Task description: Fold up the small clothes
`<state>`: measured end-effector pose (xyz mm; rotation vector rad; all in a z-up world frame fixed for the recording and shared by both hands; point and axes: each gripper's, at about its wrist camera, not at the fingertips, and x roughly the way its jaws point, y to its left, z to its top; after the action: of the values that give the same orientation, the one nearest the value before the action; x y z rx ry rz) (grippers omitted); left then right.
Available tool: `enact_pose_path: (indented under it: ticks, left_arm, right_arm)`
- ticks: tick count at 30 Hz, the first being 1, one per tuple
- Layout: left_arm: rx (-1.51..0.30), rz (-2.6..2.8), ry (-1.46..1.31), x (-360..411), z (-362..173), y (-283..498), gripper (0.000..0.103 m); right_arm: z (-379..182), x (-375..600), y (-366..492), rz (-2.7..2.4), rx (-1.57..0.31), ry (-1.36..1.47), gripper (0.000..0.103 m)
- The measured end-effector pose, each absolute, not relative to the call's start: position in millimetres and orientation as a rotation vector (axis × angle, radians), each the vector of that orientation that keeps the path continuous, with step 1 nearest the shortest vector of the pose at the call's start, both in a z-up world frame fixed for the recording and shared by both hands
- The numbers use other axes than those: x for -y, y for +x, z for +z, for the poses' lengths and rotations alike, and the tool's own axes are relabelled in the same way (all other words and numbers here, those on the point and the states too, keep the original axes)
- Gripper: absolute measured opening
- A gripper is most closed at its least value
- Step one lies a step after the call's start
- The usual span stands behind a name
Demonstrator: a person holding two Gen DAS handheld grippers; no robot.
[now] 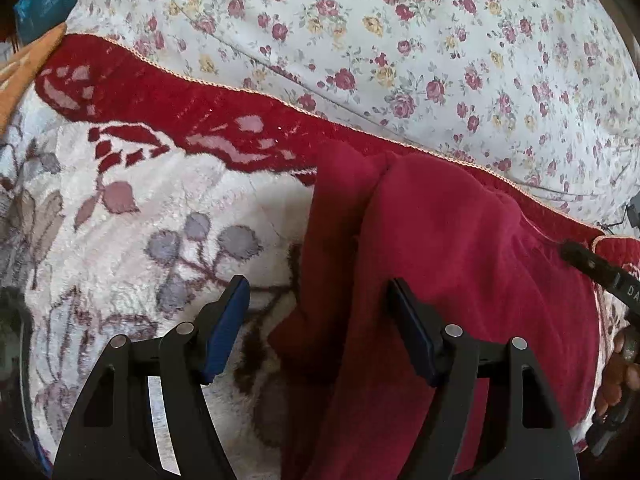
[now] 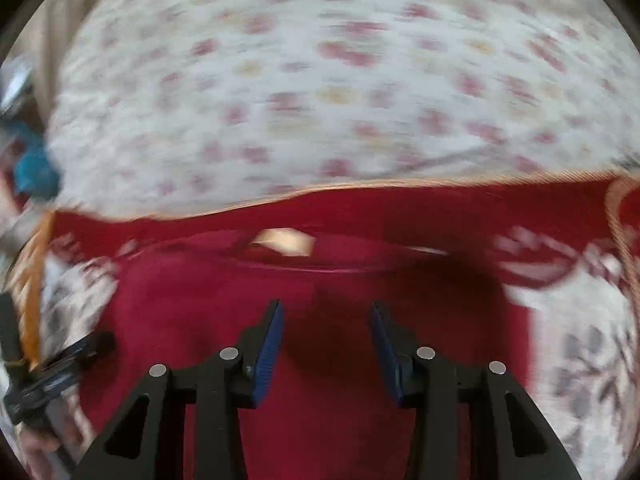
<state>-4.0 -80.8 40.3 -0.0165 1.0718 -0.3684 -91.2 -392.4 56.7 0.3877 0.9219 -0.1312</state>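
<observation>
Floral bedding (image 1: 400, 40) fills the background, a white sheet sprigged with roses, and over it lies a plush blanket (image 1: 132, 184), cream with grey and mauve leaves and a deep red border edged in orange stitching. On that blanket, near the border, rests the task's piece: a dark red garment (image 1: 460, 248), spread mostly flat, probably so its edges can be found for folding.

From the left wrist view the garment shows a raised lengthwise ridge, and the left gripper (image 1: 320, 320) hovers over its left edge, fingers spread apart and holding nothing, as if placed to take that side. At the right edge of this view the right gripper (image 1: 592, 268) shows as a dark tip.

Though motion-blurred, the right wrist view adds the garment's far opening with a pale label (image 2: 284, 240) inside. Here the right gripper (image 2: 326, 340) hangs above the cloth's middle, fingers released and empty.
</observation>
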Motion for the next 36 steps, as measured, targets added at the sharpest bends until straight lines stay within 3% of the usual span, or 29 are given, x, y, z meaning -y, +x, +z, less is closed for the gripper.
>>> enact_pose_path:
  ticks: [4, 9, 24, 36]
  left_arm:
    - [-1.098, -0.397, -0.031, 71, 41, -3, 0.072]
    - [-1.123, -0.418, -0.091, 58, 41, 4, 0.072]
    - [-1.066, -0.390, -0.019, 63, 47, -9, 0.072]
    - [-1.082, -0.389, 0.002, 70, 41, -1, 0.072]
  right_arm:
    - [56, 333, -40, 0.064, -0.938, 0.345, 0.042]
    - [11, 287, 12, 0.075, -1.034, 0.209, 0.043]
    - [47, 283, -9, 0.113, -0.960, 0.253, 0.044]
    - [13, 252, 48, 0.114, -1.024, 0.243, 0.044]
